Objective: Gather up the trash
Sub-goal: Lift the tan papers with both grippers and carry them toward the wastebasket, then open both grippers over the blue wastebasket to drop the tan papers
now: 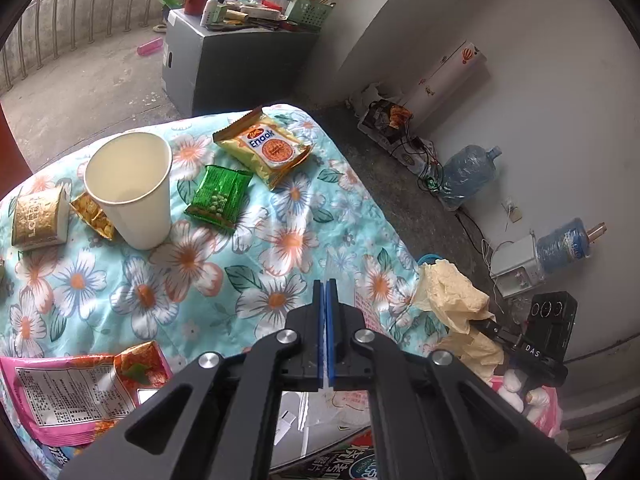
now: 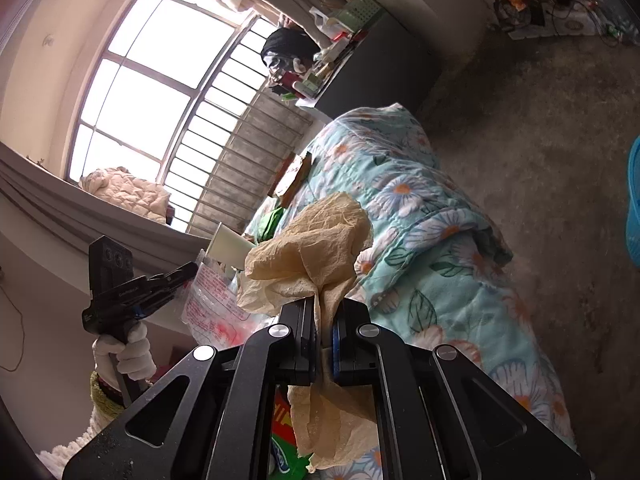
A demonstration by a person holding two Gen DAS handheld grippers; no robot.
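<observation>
The crumpled beige tissue [image 2: 316,248], soft and wrinkled like thin paper, is pinched between the closed jaws of the right gripper [image 2: 324,332], which holds it beside the table's edge. A blue basket [image 2: 632,216] shows at the right edge of the right wrist view; whether it serves as the bin cannot be told. The left gripper [image 1: 326,320] is also closed, and a thin clear plastic wrapper [image 1: 332,268] seems to run up from between its blue pads, the same crinkly printed film [image 2: 212,300] that shows at its tip in the right wrist view.

Judging by what lies on the table, the task is at an early or middle point. Left to collect are a tall, smooth paper cup [image 1: 128,192] standing upright, a glossy green packet [image 1: 218,196], a yellow foil snack bag [image 1: 266,150], a gold carton [image 1: 38,220], a small orange foil pack [image 1: 94,216] touching the cup, and a flat pink wrapper [image 1: 68,396]. All rest on a quilted floral cloth [image 1: 200,280], soft and rumpled
</observation>
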